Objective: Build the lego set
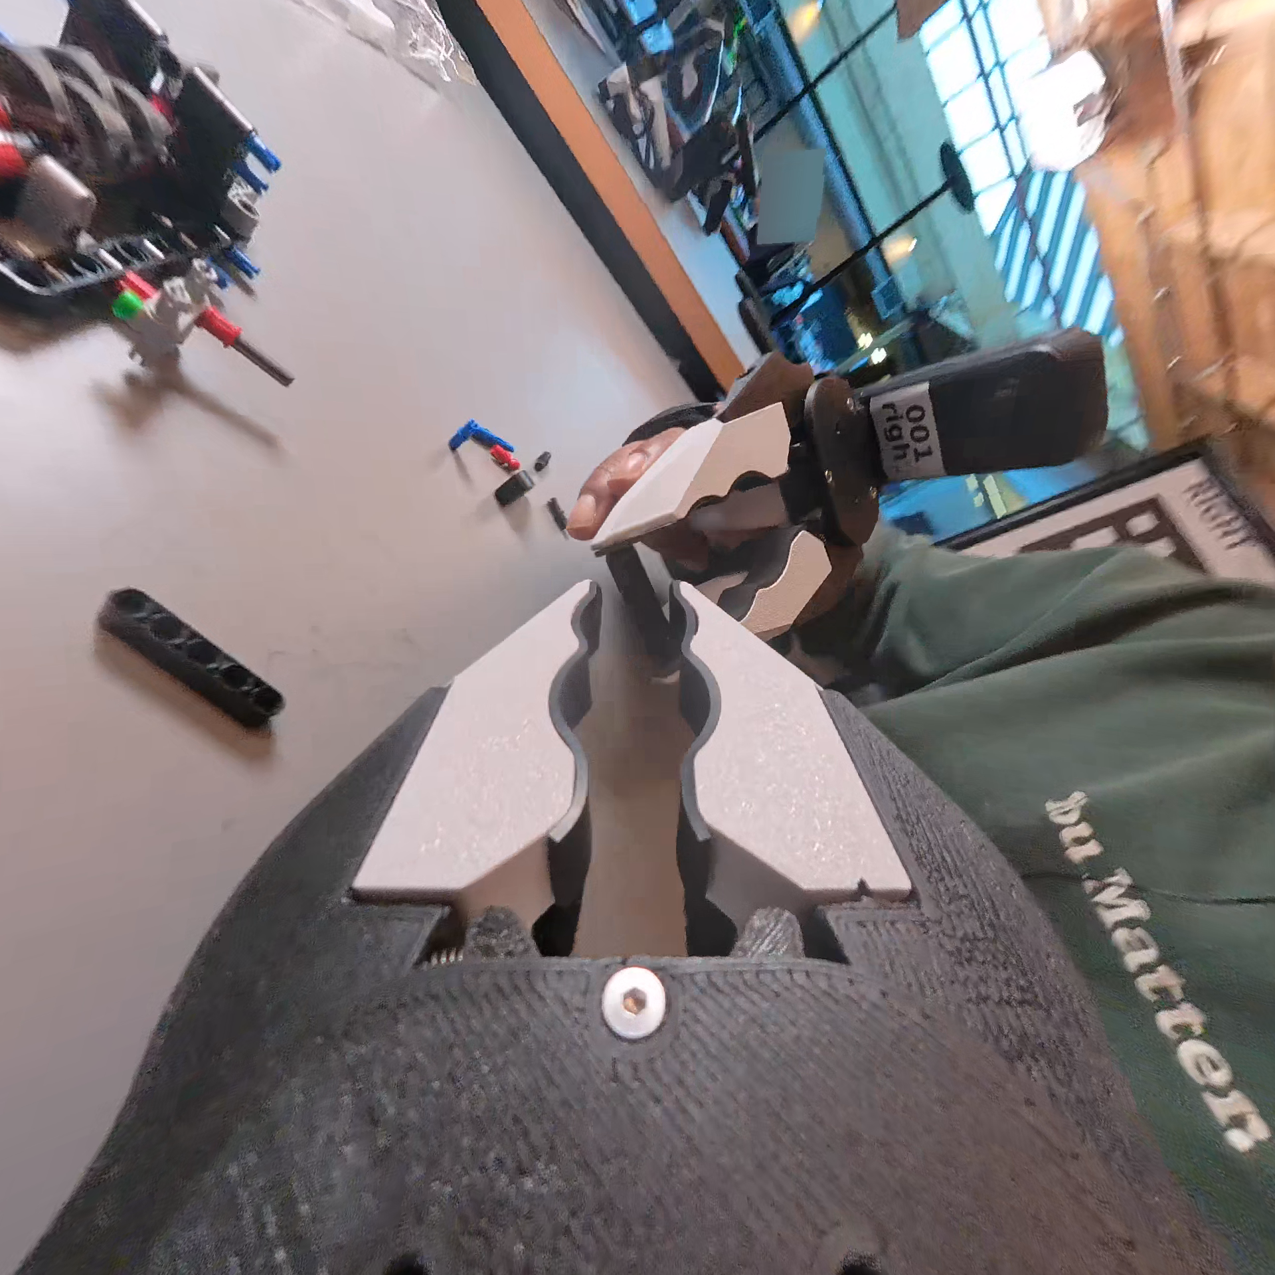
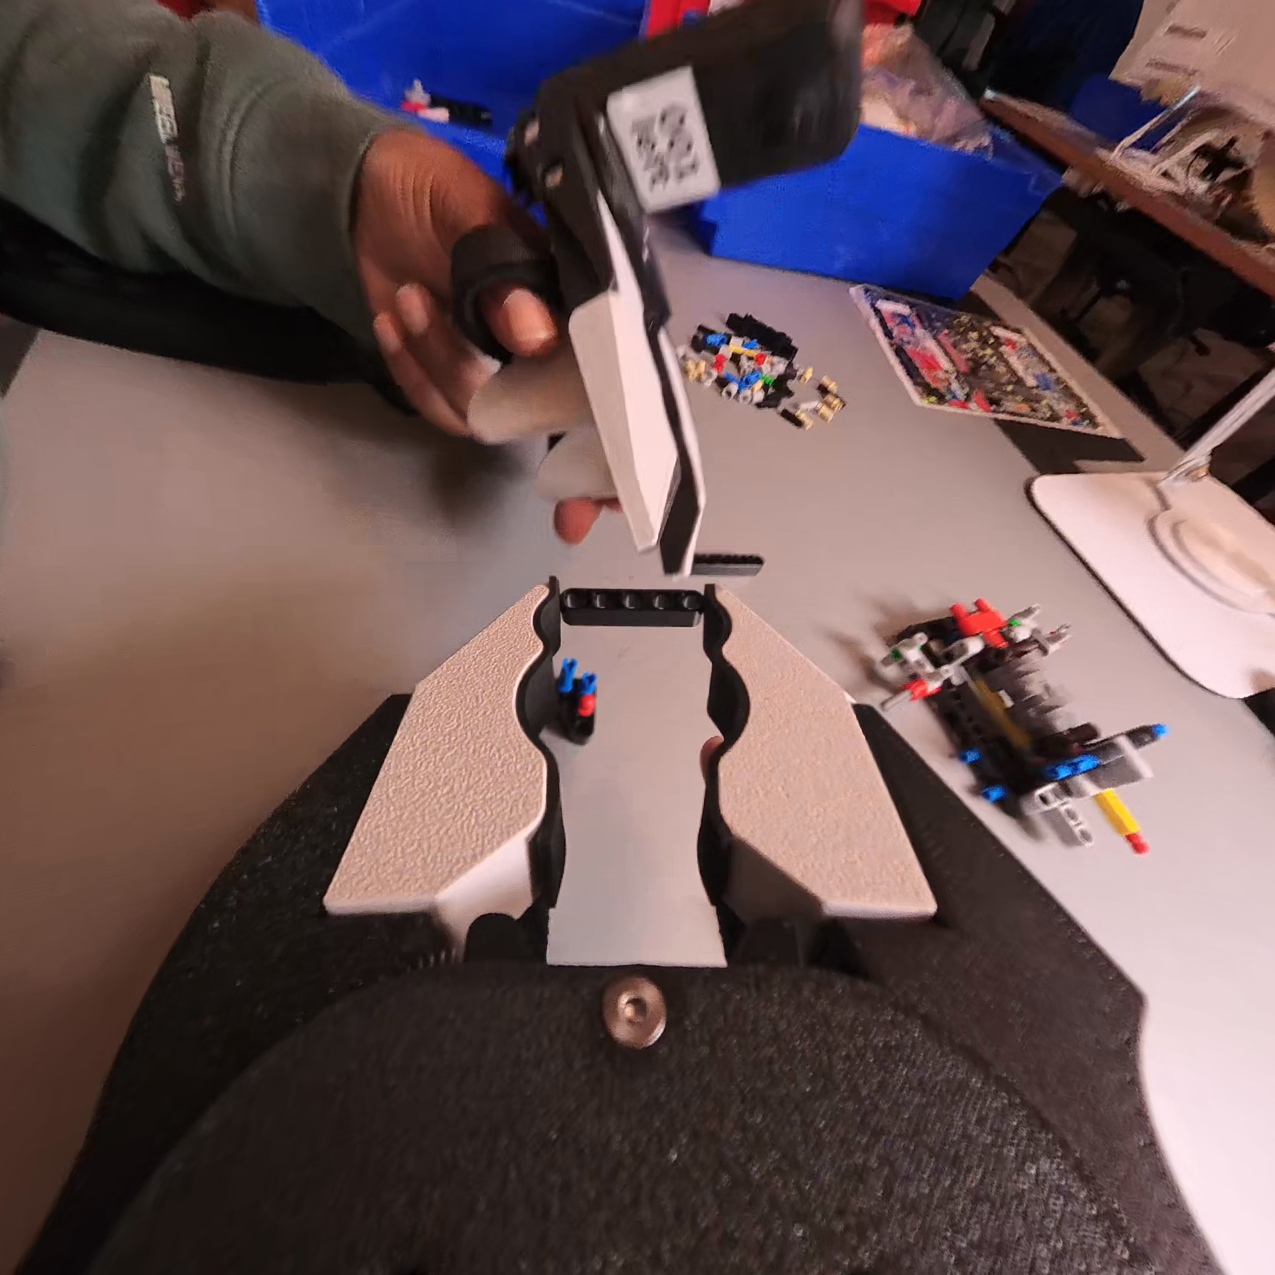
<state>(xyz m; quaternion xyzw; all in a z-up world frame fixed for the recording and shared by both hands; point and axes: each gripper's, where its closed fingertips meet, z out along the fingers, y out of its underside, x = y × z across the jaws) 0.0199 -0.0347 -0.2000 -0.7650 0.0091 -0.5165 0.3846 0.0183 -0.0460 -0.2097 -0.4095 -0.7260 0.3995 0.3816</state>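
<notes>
Right now the right gripper (image 2: 631, 600) pinches a black holed beam (image 2: 631, 607) end to end between its fingertips, held above the grey counter (image 2: 207, 552). Just past it hangs the left gripper (image 2: 679, 552), and in its own view its fingers sit fairly close together around the same beam, though I cannot tell whether they press on it. Another black beam (image 1: 190, 655) lies on the counter, and the half-built model (image 2: 1000, 710) rests off to the right, near a pile of small pieces (image 2: 759, 366).
</notes>
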